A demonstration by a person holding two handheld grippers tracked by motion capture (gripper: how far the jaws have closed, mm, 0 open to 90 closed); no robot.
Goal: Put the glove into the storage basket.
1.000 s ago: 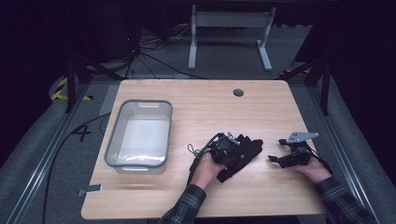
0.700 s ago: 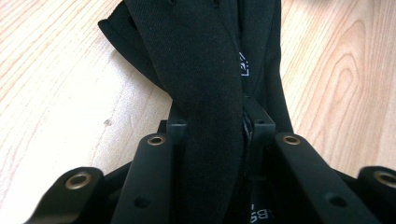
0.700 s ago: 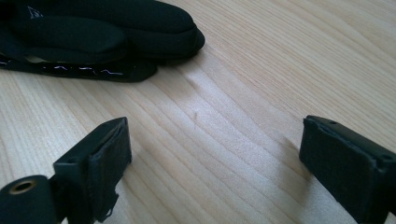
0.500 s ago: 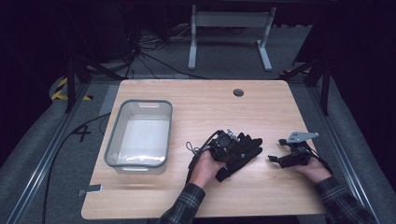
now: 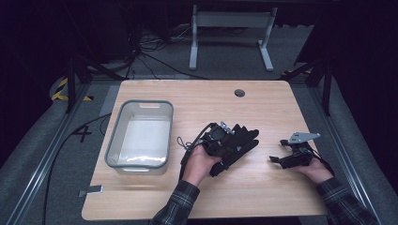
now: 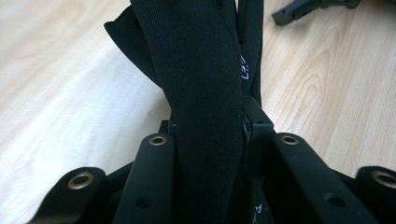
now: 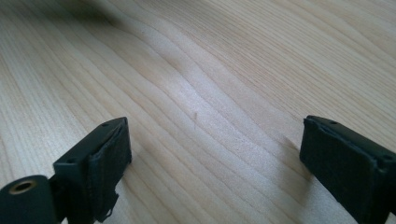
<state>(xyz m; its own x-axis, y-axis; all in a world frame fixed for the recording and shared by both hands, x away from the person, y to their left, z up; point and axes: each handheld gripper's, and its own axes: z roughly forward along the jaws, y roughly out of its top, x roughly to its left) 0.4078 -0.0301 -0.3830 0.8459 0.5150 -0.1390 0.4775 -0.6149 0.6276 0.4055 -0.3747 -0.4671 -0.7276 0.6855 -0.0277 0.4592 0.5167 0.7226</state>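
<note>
The left gripper point(image 5: 228, 142) has just nipped its jaws onto the black glove point(image 5: 239, 143) and lifted it off the table point(image 5: 263, 197) — ready to carry toward the clear bin point(image 5: 141, 136) — while the right gripper point(image 5: 287, 158), up close, rests wide open with nothing between its jaws.

Clear plastic bin point(image 5: 141, 136) sits on the left half of the wood bench point(image 5: 263, 112), upright. Round cable grommet point(image 5: 240, 93) near the bench's far edge. Grey metal stand point(image 5: 231, 35) on the floor behind, cables point(image 5: 150, 51) beside it.
</note>
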